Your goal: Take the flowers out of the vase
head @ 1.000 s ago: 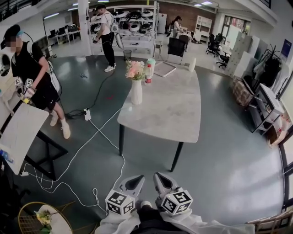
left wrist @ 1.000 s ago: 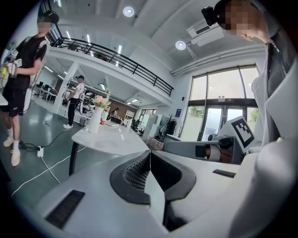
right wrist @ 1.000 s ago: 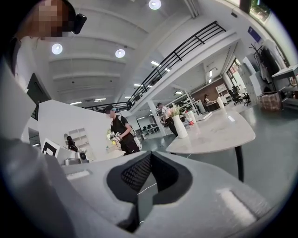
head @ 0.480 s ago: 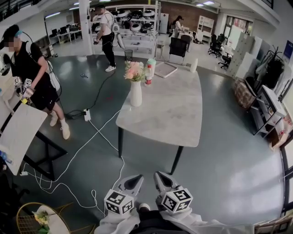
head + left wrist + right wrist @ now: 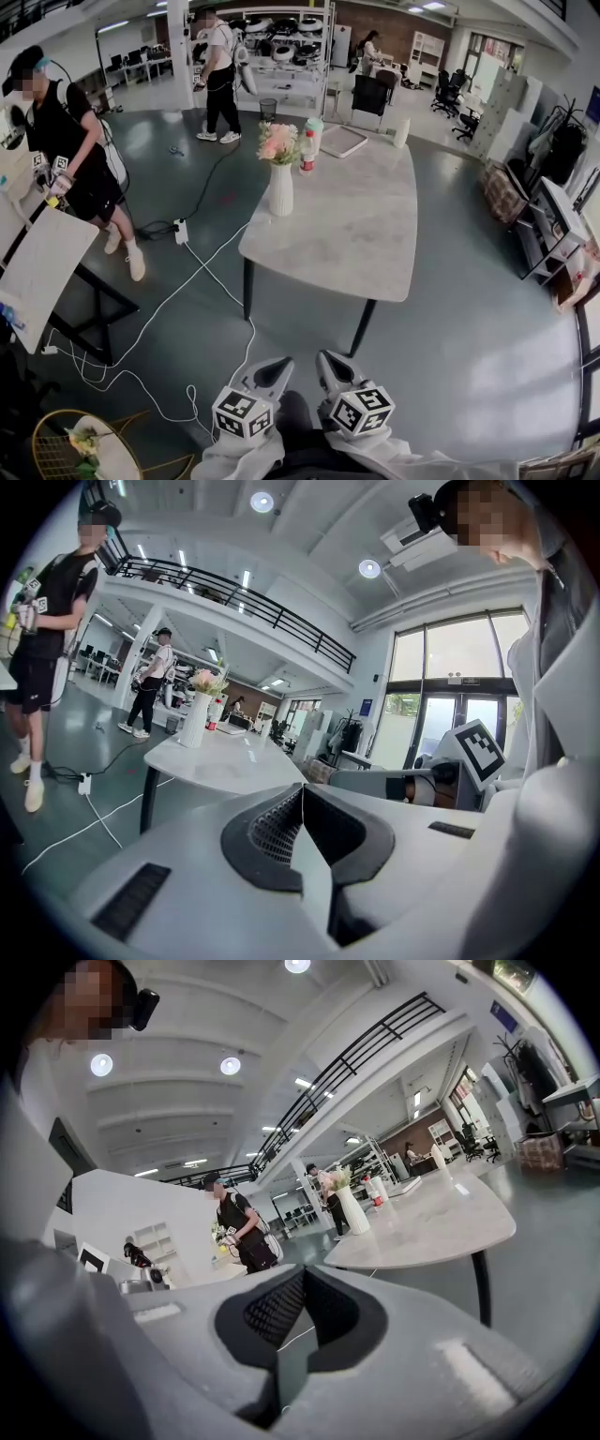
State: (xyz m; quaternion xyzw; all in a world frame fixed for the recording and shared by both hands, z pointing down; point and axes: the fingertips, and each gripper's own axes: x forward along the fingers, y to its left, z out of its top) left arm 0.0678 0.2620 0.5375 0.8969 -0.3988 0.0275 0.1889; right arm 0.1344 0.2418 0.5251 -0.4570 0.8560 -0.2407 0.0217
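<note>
A tall white vase (image 5: 280, 189) stands near the far left corner of a pale marble table (image 5: 347, 234), with pink flowers (image 5: 278, 142) in it. The vase (image 5: 195, 720) and flowers (image 5: 207, 680) show small and far off in the left gripper view; the vase (image 5: 353, 1209) also shows in the right gripper view. Both grippers are low at the bottom of the head view, well short of the table. My left gripper (image 5: 278, 369) is shut with nothing in it. My right gripper (image 5: 326, 364) is shut and empty too.
A red-and-white bottle (image 5: 307, 155) and a flat tray (image 5: 339, 141) lie behind the vase. White cables (image 5: 178, 291) trail over the floor left of the table. A person in black (image 5: 70, 159) stands at the left beside a white board (image 5: 42, 272); another (image 5: 217, 75) stands far back.
The view has shifted slightly nearer the table. Both grippers stay shut at the bottom of the head view. The far person has stepped a little.
</note>
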